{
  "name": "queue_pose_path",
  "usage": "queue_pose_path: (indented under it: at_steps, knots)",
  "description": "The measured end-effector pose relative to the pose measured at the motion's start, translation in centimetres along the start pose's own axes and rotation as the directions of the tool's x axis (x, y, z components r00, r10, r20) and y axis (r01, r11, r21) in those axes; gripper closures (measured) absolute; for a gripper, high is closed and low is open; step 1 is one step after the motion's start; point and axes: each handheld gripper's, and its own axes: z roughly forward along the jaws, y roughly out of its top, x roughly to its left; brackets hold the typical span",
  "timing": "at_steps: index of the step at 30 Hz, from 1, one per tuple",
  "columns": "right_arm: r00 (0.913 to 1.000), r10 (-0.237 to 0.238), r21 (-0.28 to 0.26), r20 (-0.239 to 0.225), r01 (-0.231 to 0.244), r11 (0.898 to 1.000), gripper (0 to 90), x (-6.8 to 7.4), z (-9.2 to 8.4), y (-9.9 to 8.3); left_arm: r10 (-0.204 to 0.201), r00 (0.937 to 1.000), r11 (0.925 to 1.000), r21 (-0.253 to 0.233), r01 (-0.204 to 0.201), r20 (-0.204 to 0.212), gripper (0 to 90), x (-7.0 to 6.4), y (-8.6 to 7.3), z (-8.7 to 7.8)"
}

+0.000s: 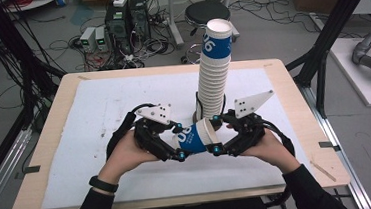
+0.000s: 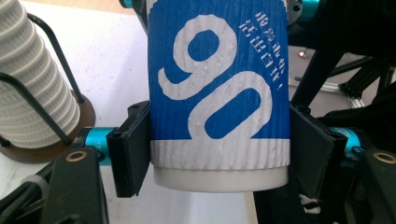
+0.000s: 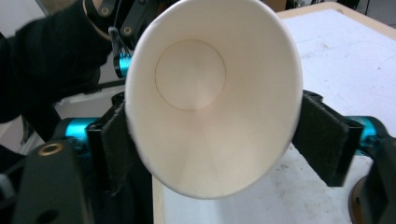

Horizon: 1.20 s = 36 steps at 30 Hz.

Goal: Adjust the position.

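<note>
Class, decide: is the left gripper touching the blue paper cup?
Touching. In the left gripper view, both pads of the left gripper press flat against the blue paper cup's sides, no gap.

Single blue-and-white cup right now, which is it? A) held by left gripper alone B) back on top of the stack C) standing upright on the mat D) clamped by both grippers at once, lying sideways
D: the cup lies sideways between the hands, the left gripper pinching its base end and the right gripper pinching its open rim end.
</note>
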Motion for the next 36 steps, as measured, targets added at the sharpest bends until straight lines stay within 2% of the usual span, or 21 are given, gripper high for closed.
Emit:
queue_pose_path:
  at_steps: [3,5,7,8,13,16,19,24,26,30,32,36]
  knots:
    - [0.9999,0.013,-0.048,0.004,-0.013,0.999,18.8,-0.1,-0.3,0.1,0.0,0.9999,0.9984,-0.057,0.001,0.011,29.9,0.3,-0.2,-0.2]
    - [0.9995,0.031,-0.076,-0.005,-0.031,0.997,18.8,-0.1,-0.7,0.2,0.009,1.0,0.9949,-0.101,-0.009,0.004,30.0,0.3,-0.2,-0.6]
    - [0.9996,0.029,-0.109,0.003,-0.029,0.994,18.8,-0.1,-1.0,0.3,0.007,1.0,0.9911,-0.133,-0.007,-0.004,30.0,0.3,-0.2,-0.9]
    - [0.9994,0.035,-0.123,0.001,-0.035,0.992,18.7,-0.1,-1.2,0.3,0.015,0.9999,0.9907,-0.135,-0.016,-0.008,30.0,0.3,-0.2,-1.0]
    - [0.999,0.043,-0.165,0.007,-0.041,0.985,17.2,-0.1,-1.6,0.3,0.0,0.9995,0.9744,-0.225,-0.007,-0.032,30.0,0.3,-0.3,-1.8]
    - [0.9983,0.057,-0.182,0.014,-0.053,0.982,17.2,-0.1,-1.5,0.3,-0.002,0.9995,0.9608,-0.277,-0.007,-0.031,29.9,0.3,-0.4,-2.1]
    - [0.9964,0.085,-0.198,-0.004,-0.084,0.977,17.2,-0.1,-1.1,0.2,0.002,0.9992,0.958,-0.287,-0.013,-0.039,29.9,0.3,-0.4,-2.0]
    - [0.9955,0.091,-0.23,-0.024,-0.095,0.969,17.2,0.0,-0.6,0.2,-0.001,0.9997,0.9549,-0.297,-0.006,-0.022,29.7,0.4,-0.4,-1.5]
    - [0.9929,0.112,-0.25,-0.039,-0.118,0.961,17.2,-0.1,-0.6,0.2,0.001,0.9998,0.9571,-0.29,-0.007,-0.02,29.7,0.3,-0.4,-1.3]
    - [0.9884,0.136,-0.289,-0.067,-0.15,0.946,17.3,-0.3,-0.7,0.2,0.003,0.9999,0.9567,-0.291,-0.007,-0.014,29.7,0.3,-0.4,-0.8]
    - [0.9869,0.141,-0.29,-0.078,-0.158,0.944,19.9,-0.4,-0.8,0.1,-0.001,1.0,0.9569,-0.29,-0.001,-0.006,29.7,0.3,-0.4,-0.6]
    - [0.9897,0.121,-0.283,-0.077,-0.138,0.949,23.0,-0.3,-0.9,0.1,0.003,1.0,0.9615,-0.275,-0.005,-0.008,29.7,0.3,-0.4,-0.5]
